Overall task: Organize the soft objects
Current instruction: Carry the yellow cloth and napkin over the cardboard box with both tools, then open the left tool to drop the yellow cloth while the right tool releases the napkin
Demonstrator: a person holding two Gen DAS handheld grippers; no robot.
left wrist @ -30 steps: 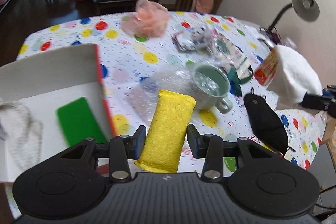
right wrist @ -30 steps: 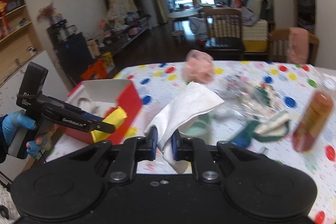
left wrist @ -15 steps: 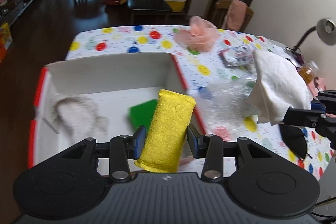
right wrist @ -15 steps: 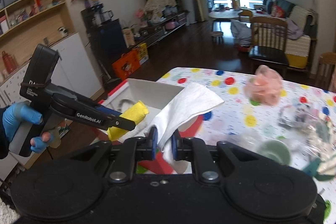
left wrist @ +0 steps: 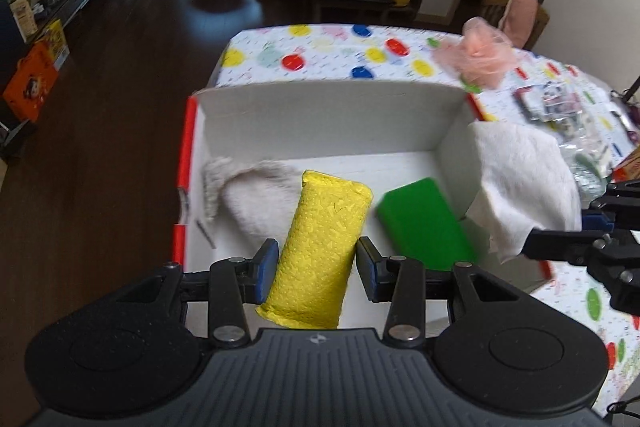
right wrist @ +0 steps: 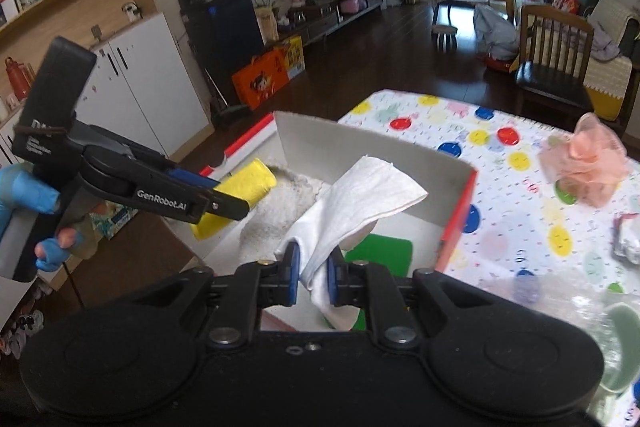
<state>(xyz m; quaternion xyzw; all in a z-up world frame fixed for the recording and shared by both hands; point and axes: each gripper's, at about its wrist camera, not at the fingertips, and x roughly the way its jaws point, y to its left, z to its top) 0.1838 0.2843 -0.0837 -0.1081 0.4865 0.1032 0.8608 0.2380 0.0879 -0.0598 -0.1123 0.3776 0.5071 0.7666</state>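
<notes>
Now left tongs (left wrist: pixel 316 263) clamp yellow sponge (left wrist: pixel 324 247); right tongs (right wrist: pixel 312 277) (nearly closed) apparently pinch white cloth (right wrist: pixel 360 199).

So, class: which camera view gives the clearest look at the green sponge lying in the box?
The left wrist view: the green sponge lies almost wholly exposed on the box floor. In the right wrist view the white cloth and the right gripper hide much of it.

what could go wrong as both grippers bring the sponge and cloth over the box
1. The white cloth hangs loosely from the right gripper near the box's right wall; it might drape over the rim.
2. The left gripper and the right gripper are close together and could collide.
3. The yellow sponge might cover the green sponge.
</notes>
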